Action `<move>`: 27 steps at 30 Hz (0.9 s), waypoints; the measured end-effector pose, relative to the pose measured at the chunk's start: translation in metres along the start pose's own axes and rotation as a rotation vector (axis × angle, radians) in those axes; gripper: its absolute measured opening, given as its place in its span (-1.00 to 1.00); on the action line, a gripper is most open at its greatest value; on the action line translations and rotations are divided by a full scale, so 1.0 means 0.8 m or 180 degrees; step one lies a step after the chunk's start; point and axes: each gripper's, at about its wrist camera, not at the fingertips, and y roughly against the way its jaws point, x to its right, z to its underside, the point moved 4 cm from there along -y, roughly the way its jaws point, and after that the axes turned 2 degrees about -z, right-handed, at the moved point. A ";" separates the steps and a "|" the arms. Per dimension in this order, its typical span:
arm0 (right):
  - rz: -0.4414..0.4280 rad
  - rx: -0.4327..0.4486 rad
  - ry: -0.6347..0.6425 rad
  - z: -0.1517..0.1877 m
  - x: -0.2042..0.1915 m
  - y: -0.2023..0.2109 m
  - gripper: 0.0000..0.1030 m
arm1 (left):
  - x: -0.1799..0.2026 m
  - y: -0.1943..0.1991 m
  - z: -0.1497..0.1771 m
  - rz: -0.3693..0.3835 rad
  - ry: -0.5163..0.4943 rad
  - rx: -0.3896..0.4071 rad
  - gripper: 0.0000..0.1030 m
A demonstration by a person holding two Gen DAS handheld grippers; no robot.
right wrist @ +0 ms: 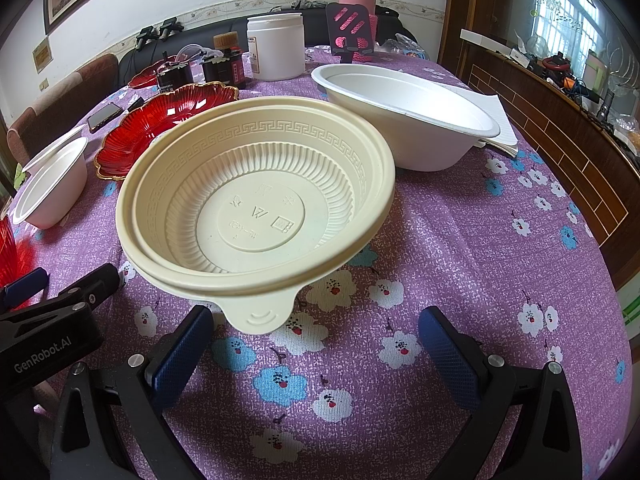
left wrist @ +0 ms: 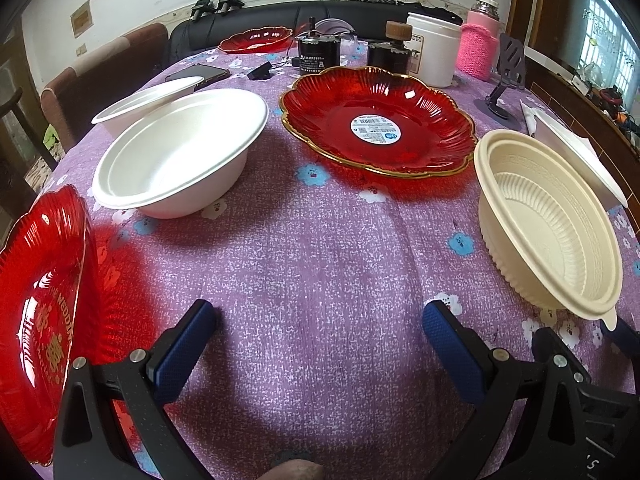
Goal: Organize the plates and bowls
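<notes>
A cream ribbed bowl [right wrist: 256,200] sits on the purple tablecloth [right wrist: 460,248], its tab just ahead of my open, empty right gripper [right wrist: 316,332]; it also shows in the left wrist view [left wrist: 552,220] at the right. A white bowl [right wrist: 404,120] stands behind it. My left gripper [left wrist: 320,324] is open and empty over bare cloth. Ahead of it lie a red gold-rimmed plate [left wrist: 380,124] and two white bowls [left wrist: 176,152], one behind the other. Another red plate [left wrist: 40,312] lies at the left edge.
At the table's far side stand a white jar [left wrist: 432,48], a pink-sleeved bottle [left wrist: 480,40], dark jars [left wrist: 316,56], a phone [left wrist: 200,74], a phone stand [left wrist: 506,80] and a third red plate [left wrist: 256,40]. A stack of papers [right wrist: 492,116] lies under the right white bowl. Chairs and a sofa stand behind.
</notes>
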 end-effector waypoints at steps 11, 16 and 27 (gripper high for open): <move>0.0000 0.0000 0.0001 0.000 0.000 0.000 0.99 | 0.001 0.001 0.000 -0.0012 0.0010 0.0005 1.00; 0.0000 0.0001 0.0000 0.000 0.000 0.000 0.99 | 0.001 0.001 0.000 -0.0014 0.0015 0.0007 1.00; 0.0011 -0.0006 0.0000 0.000 0.000 0.000 0.99 | 0.001 0.001 0.000 -0.0069 0.0091 -0.0052 1.00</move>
